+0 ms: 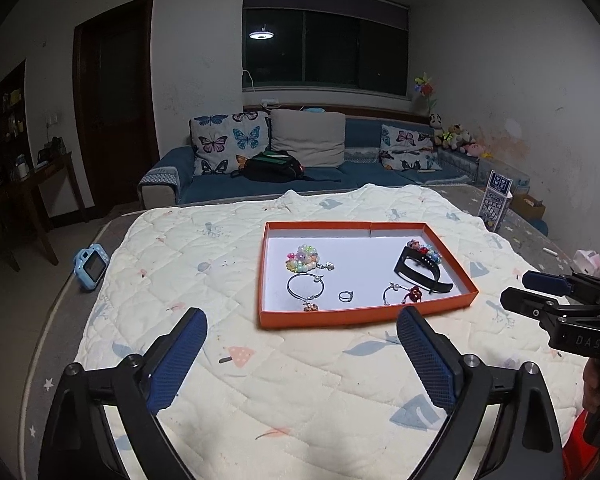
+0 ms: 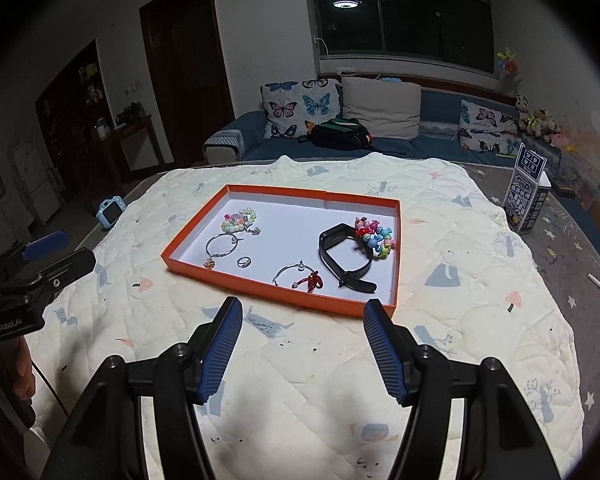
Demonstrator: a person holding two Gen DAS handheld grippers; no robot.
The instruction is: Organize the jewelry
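An orange tray (image 1: 269, 264) sits on a quilt (image 1: 260, 380) with the jewelry inside it. A pastel bead bracelet (image 1: 302, 258) lies far left, and a thin bangle (image 1: 305, 286) sits just near of it. A small ring (image 1: 345, 296) rests in the middle. A black watch (image 2: 342, 254) lies on the right, touching a bright bead bracelet (image 2: 376, 236). The left gripper (image 1: 300, 354) and right gripper (image 2: 302, 346) both hang over the quilt near the tray (jaws wide, holding nothing).

Blue toy camera (image 1: 91, 265) on floor left of quilt (image 1: 228, 360); backpack (image 1: 274, 166) on sofa (image 1: 172, 178); patterned carton (image 1: 496, 200) far right.
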